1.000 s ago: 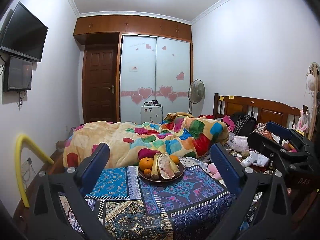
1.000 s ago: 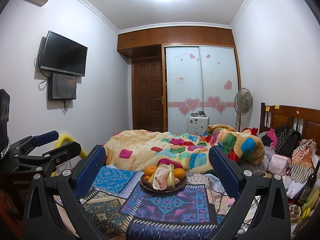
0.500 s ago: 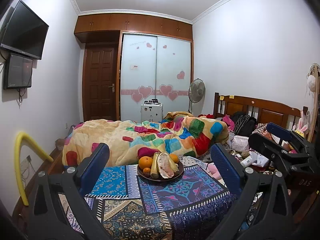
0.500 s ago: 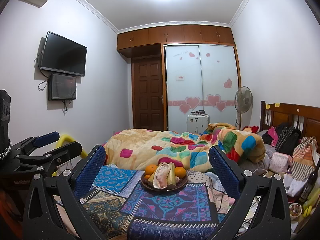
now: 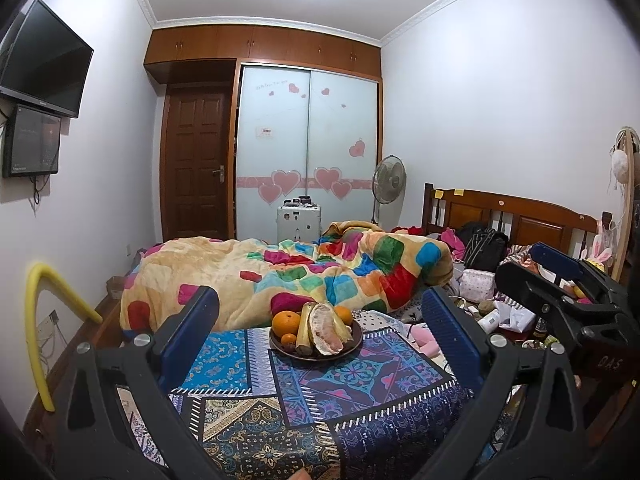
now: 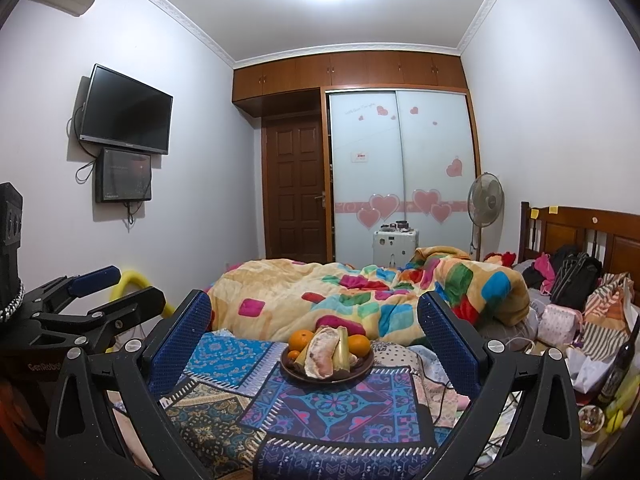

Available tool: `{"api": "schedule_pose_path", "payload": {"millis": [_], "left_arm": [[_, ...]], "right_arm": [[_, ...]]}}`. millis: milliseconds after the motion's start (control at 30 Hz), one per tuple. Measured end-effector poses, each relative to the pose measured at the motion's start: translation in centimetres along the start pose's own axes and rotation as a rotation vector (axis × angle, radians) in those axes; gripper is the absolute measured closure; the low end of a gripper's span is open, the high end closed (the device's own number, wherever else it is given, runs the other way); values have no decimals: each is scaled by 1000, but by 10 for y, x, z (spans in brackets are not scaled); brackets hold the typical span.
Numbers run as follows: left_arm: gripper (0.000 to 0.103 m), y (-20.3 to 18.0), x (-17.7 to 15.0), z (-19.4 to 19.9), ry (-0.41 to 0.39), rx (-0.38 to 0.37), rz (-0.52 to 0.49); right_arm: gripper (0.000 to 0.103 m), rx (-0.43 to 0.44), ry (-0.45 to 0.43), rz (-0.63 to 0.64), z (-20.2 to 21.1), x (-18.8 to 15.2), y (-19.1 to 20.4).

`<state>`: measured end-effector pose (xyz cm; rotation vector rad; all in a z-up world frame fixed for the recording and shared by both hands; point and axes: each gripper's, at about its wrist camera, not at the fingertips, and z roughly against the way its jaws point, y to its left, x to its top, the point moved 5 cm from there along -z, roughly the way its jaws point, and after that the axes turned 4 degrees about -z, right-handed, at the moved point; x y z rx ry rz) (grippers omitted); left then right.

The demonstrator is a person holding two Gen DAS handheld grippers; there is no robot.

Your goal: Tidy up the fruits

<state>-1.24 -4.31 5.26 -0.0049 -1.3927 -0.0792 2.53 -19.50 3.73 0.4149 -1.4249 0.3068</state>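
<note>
A dark round plate (image 5: 352,342) sits on a patterned blue cloth (image 5: 360,392), and it also shows in the right wrist view (image 6: 364,368). It holds a large orange (image 5: 286,322), a small orange (image 5: 289,339), another orange (image 5: 343,314) at the back, a peeled pomelo piece (image 5: 326,330) and yellowish peel wedges. My left gripper (image 5: 318,316) is open and empty, well short of the plate. My right gripper (image 6: 314,312) is open and empty too, also short of the plate.
A bed with a colourful quilt (image 5: 304,272) lies behind the cloth. Bags and clutter (image 6: 576,312) fill the right side, with a dark bottle (image 6: 620,364). A yellow foam tube (image 5: 36,320) leans at the left wall. A wardrobe and door stand at the back.
Both views have shifted slightly; the plate sits a little higher and nearer the middle. Both grippers stay open and empty.
</note>
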Motion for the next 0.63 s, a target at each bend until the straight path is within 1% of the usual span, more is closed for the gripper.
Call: {"api": "schedule_pose_path", "payload": {"millis": [633], "left_arm": [[0, 0, -1, 3, -3, -3, 5]], "right_arm": [[0, -4, 0, 1, 1, 0, 0]]}}
